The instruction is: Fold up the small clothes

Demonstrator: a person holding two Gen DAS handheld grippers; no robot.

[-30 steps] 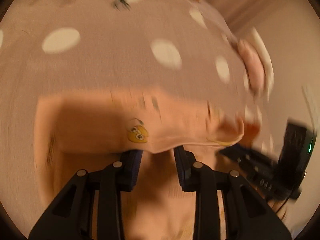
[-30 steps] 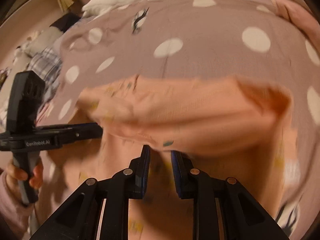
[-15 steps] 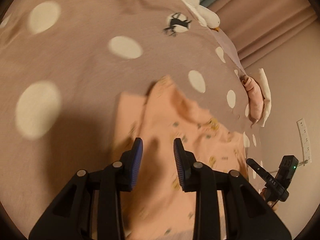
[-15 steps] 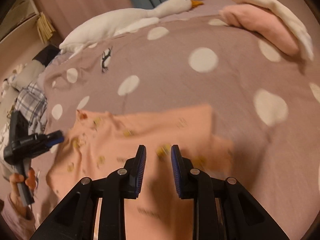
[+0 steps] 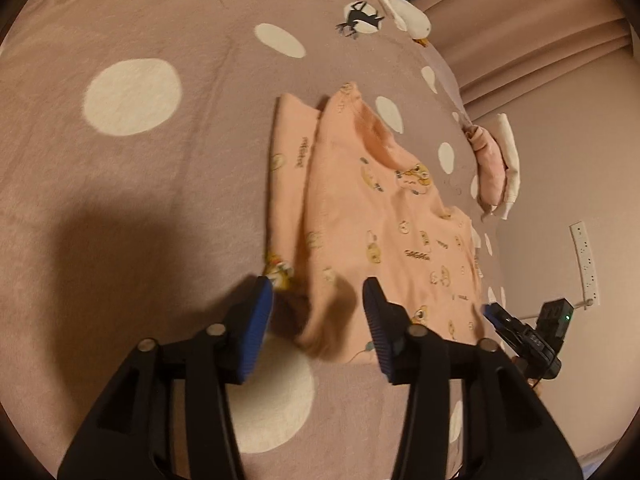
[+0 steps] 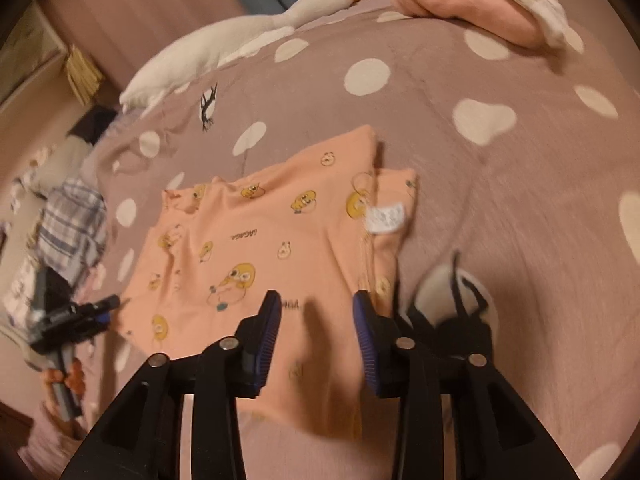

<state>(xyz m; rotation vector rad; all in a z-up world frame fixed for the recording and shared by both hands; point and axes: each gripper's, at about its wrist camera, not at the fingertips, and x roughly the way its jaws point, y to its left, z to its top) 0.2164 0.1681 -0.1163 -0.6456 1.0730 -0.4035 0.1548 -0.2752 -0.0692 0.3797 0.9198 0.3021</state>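
Note:
A small peach garment (image 5: 384, 220) printed with yellow cartoon figures lies folded over on a mauve bedspread with white dots (image 5: 132, 96). A narrower layer sticks out along its left side. My left gripper (image 5: 318, 320) is open and empty, its jaws either side of the garment's near corner. In the right wrist view the garment (image 6: 256, 248) lies flat with a white label (image 6: 386, 218) showing. My right gripper (image 6: 316, 328) is open and empty just above the near edge. Each gripper shows in the other's view, the right (image 5: 524, 332) and the left (image 6: 72, 316).
A white plush goose (image 6: 248, 36) lies at the far edge of the bed. A folded pink and cream pile (image 6: 480, 4) sits at the far right. Plaid cloth (image 6: 72, 228) lies at the left. A wall with a power strip (image 5: 586, 264) is to the right.
Both grippers carried the garment's edge over and laid it down, then let go. They have opened wider and pulled back. The garment now lies folded on the bed.

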